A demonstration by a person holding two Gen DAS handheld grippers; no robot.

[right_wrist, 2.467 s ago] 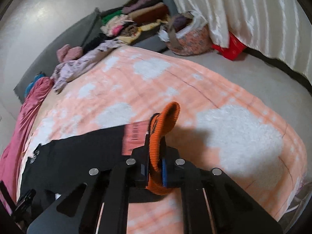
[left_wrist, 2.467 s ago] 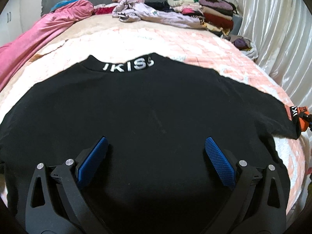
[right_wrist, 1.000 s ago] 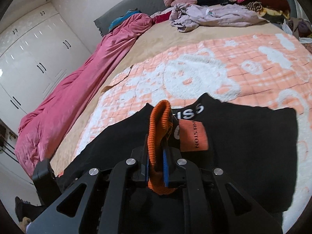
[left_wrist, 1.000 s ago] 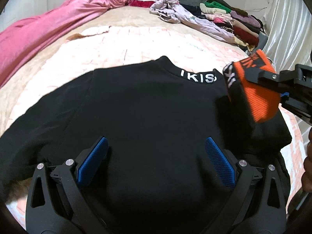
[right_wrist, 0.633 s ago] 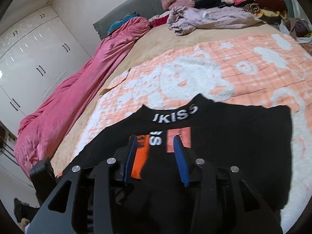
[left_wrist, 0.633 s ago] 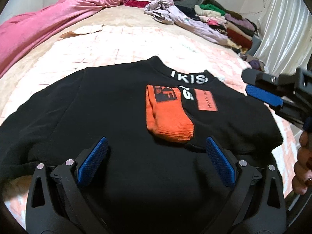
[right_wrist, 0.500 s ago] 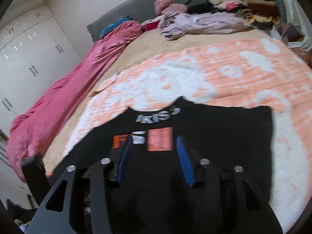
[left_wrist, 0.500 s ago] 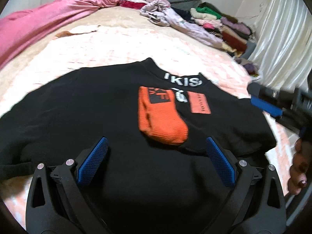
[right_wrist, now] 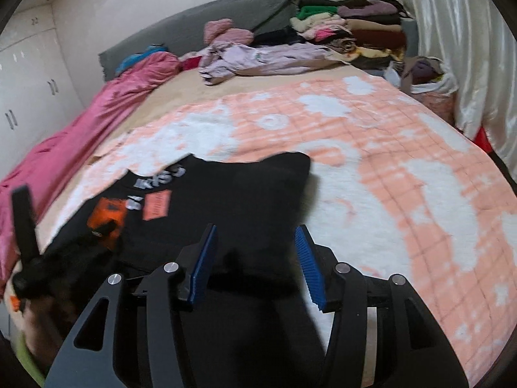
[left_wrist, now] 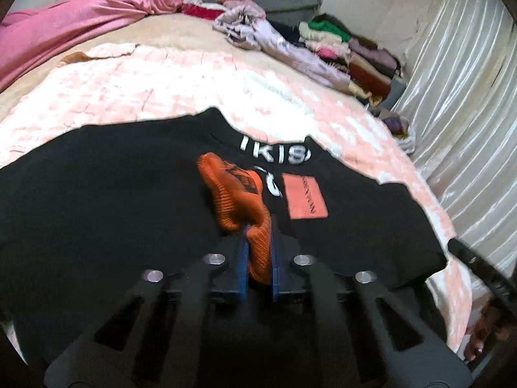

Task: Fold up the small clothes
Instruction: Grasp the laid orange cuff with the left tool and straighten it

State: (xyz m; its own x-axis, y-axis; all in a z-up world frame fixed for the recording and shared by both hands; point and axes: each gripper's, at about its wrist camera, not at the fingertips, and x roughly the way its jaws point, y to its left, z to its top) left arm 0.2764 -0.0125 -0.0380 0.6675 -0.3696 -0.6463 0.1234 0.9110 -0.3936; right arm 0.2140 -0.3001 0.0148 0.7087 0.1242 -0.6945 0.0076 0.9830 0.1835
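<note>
Sweater, black, is spread flat on a pink-and-white blanket covering the bed, with its lettered collar turned away from the cameras. An orange cuff is folded across the chest of the garment and is clamped between the closed jaws of the left gripper. The right gripper is held above the near right part of the sweater, its jaws apart and nothing gripped. Piled clothes are seen by the headboard.
</note>
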